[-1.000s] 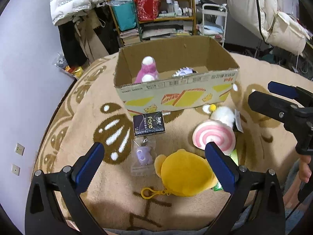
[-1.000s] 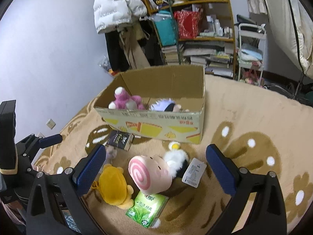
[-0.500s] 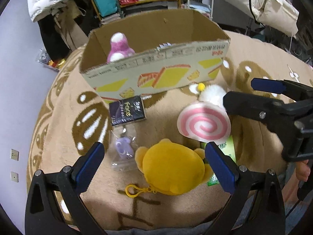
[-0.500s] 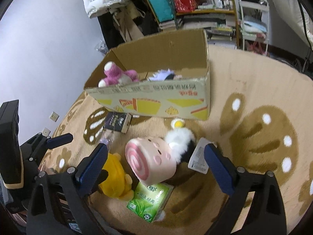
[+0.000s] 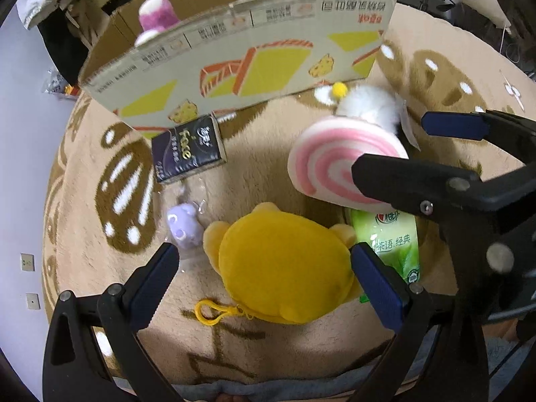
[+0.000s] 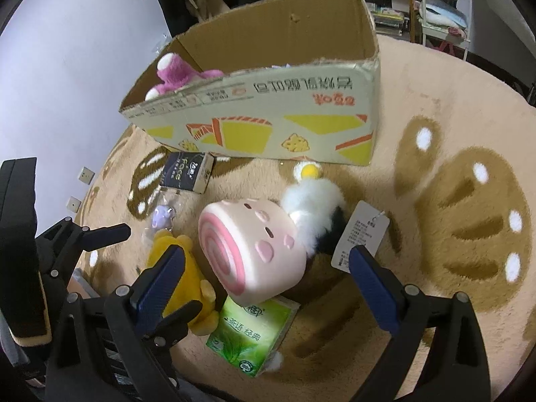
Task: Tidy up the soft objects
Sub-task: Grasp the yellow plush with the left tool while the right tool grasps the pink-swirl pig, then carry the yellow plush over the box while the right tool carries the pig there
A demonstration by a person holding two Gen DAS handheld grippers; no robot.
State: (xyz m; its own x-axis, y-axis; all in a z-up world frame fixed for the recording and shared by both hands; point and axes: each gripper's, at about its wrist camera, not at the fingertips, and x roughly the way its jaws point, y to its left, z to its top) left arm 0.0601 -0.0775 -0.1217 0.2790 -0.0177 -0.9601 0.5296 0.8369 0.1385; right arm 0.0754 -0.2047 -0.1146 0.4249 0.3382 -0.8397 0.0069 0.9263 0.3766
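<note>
A yellow plush pouch (image 5: 284,264) lies on the rug between the fingers of my open left gripper (image 5: 268,281); it also shows in the right wrist view (image 6: 181,278). A pink swirl pig plush (image 6: 251,248) lies between the fingers of my open right gripper (image 6: 268,284), partly on a green tissue pack (image 6: 251,331). A white fluffy plush (image 6: 311,207) with a paper tag lies behind the pig. A small purple toy in a clear bag (image 5: 182,224) lies left of the pouch. A cardboard box (image 6: 268,114) holds a pink-purple plush (image 6: 177,77).
A dark tissue pack (image 5: 187,152) lies against the box front. The beige rug with brown patterns (image 6: 452,201) spreads to the right. Shelves and hanging coats stand behind the box. Wall sockets (image 5: 26,261) sit at the left.
Both grippers have moved forward and down toward the toys. The yellow pouch now sits between the left fingers and the pig plush between the right fingers.
</note>
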